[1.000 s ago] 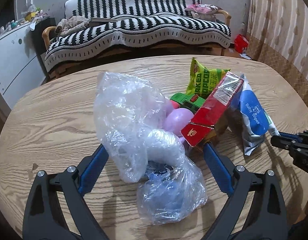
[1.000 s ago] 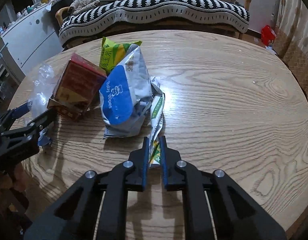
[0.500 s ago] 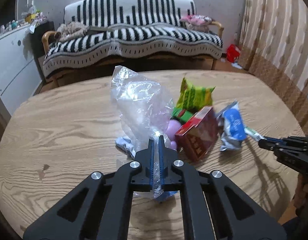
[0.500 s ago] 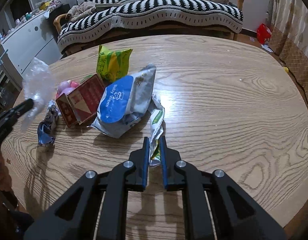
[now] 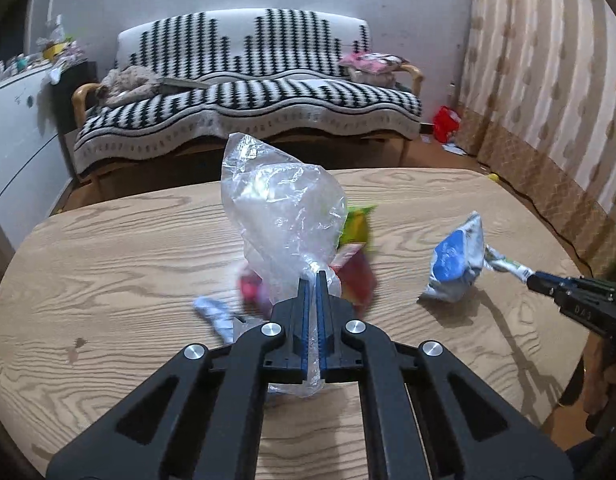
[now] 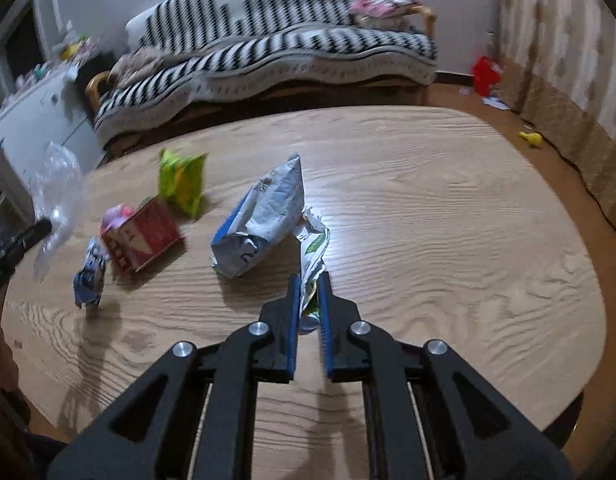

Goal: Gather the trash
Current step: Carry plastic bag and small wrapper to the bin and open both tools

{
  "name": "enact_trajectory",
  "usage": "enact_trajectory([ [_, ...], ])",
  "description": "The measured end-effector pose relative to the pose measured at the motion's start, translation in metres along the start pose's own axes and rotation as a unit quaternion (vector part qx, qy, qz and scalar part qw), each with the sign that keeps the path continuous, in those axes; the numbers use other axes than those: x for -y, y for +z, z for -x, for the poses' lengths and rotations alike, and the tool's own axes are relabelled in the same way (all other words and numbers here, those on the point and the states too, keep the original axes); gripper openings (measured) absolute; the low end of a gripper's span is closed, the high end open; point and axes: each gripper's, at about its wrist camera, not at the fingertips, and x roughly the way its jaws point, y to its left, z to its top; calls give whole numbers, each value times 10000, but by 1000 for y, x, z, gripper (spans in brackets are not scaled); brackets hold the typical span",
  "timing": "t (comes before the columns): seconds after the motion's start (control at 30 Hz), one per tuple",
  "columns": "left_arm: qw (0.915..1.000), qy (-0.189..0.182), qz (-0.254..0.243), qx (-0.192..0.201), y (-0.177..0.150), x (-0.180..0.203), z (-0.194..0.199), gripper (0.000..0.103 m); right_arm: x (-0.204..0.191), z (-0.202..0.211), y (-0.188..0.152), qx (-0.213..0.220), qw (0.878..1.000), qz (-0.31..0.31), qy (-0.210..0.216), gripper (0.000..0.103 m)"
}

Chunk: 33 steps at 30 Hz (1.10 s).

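Left wrist view: your left claw [image 5: 312, 276] pinches the clear plastic bag [image 5: 280, 216]. Your right claw [image 6: 308, 280] pinches a crumpled wrapper [image 6: 313, 248] over the desk [image 6: 427, 208].

Your left claw [image 5: 312, 280] & right claw [image 6: 308, 284]: matte black angular arms w/ cut-out slots, blue ribbed pads inside the fingers, four silver round screws each. Right body carries faint stamped lettering, unreadable.

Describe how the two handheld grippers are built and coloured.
Both the left gripper and the right gripper are matte black plastic linkages with round silver pivot bolts and long, straight fingers lined with ribbed blue pads. No cables show; the right gripper's side bears small, unreadable white lettering.
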Motion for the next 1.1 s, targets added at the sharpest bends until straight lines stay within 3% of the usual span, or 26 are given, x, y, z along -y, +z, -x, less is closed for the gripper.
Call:
enact_trajectory([
  [0.3, 9972, -634, -396, 37, 6, 85, -4, 2, 73, 64, -18, 389, 9977, -550, 70, 10],
  [0.63, 9835, -1455, -1060, -175, -8, 210, -14, 2, 180, 120, -56, 579, 9888, -1303, -444, 10],
  [0.8, 9673, -1943, -1593, -336, -29, 286, -19, 2, 256, 148, -96, 591, 9767, -1883, -846, 10],
  [1.1, 9341, -2690, -2238, -702, -75, 409, -28, 2, 363, 169, -173, 218, 9490, -2841, -1350, 10],
])
